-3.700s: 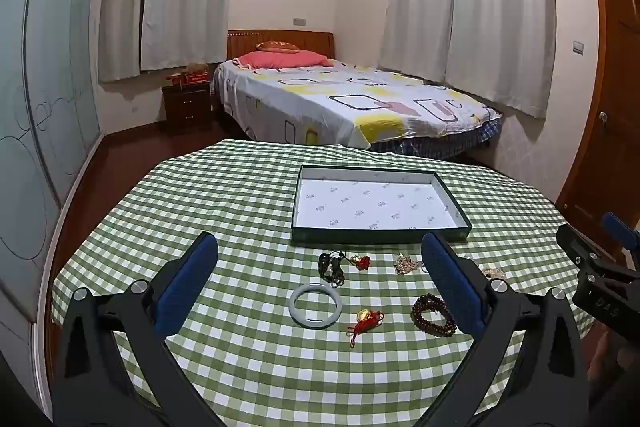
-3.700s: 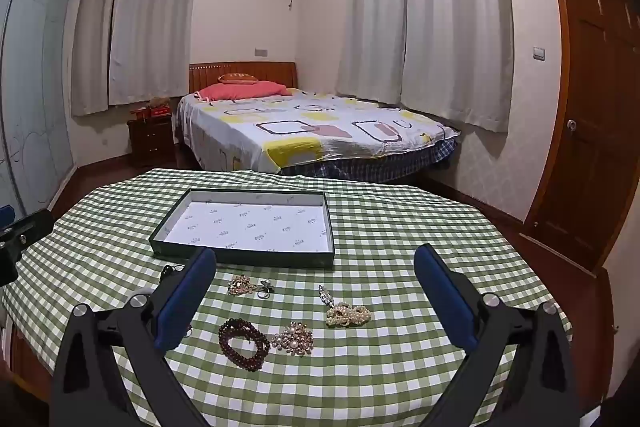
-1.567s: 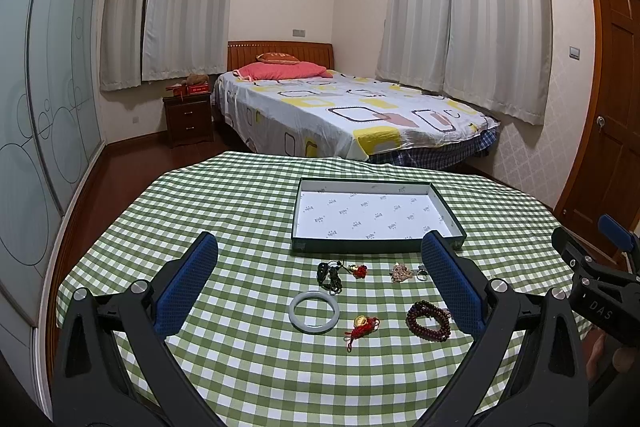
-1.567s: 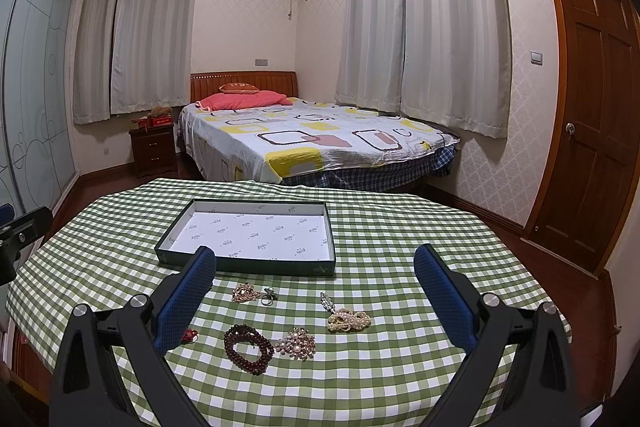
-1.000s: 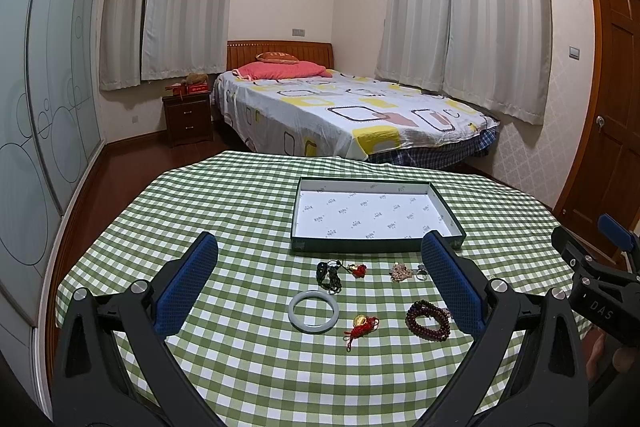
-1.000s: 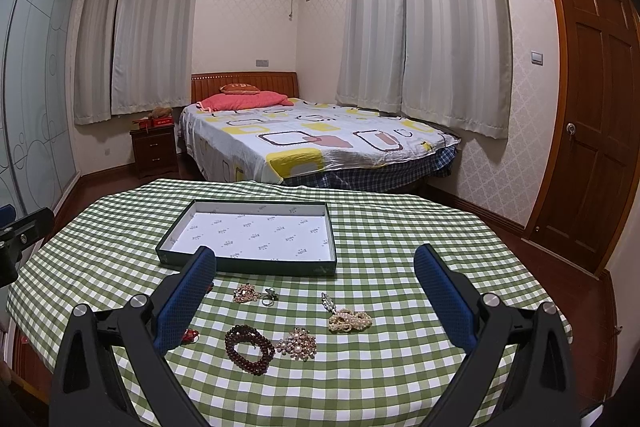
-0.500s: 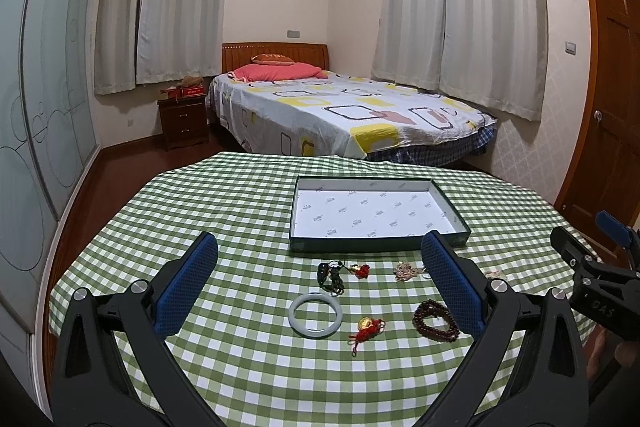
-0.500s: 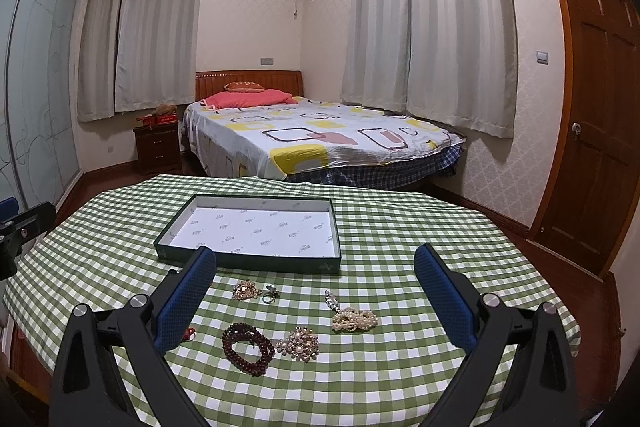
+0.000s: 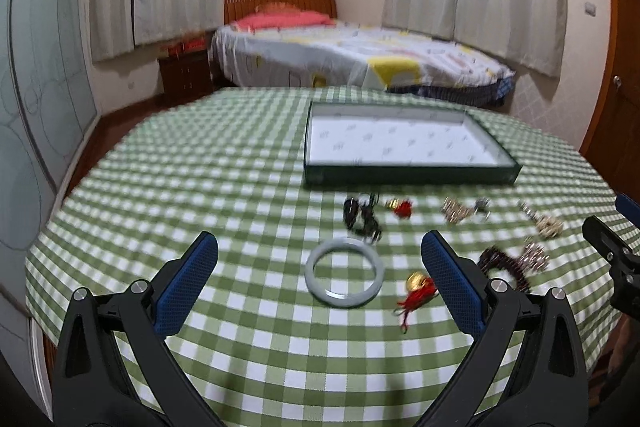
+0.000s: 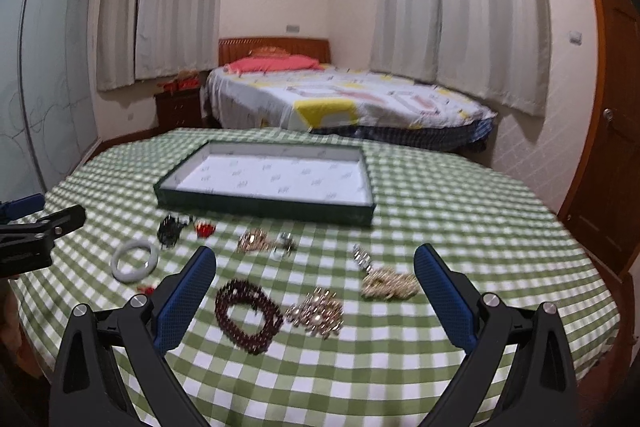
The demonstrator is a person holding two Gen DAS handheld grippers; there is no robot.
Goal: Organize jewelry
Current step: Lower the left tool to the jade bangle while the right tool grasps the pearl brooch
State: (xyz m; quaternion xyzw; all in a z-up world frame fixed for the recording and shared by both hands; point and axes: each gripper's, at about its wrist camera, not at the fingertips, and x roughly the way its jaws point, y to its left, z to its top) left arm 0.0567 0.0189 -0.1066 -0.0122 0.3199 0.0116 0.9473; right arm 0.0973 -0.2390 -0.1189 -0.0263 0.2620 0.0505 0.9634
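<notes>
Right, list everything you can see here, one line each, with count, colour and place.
tray: one, dark green walls, white lining, nothing in it, far side of the table.
bangle: one, pale grey-white, near left.
dark bead bracelet: one, maroon, near centre.
black pendant: one, just before the tray.
red charms: two, one by the pendant, one with a gold bead right of the bangle.
gold and pearl pieces: four clusters, right half.
tablecloth: one, green-white check.
bed: one, patterned cover, behind.
left gripper: open, above the bangle.
right gripper: open, above the bracelet.
</notes>
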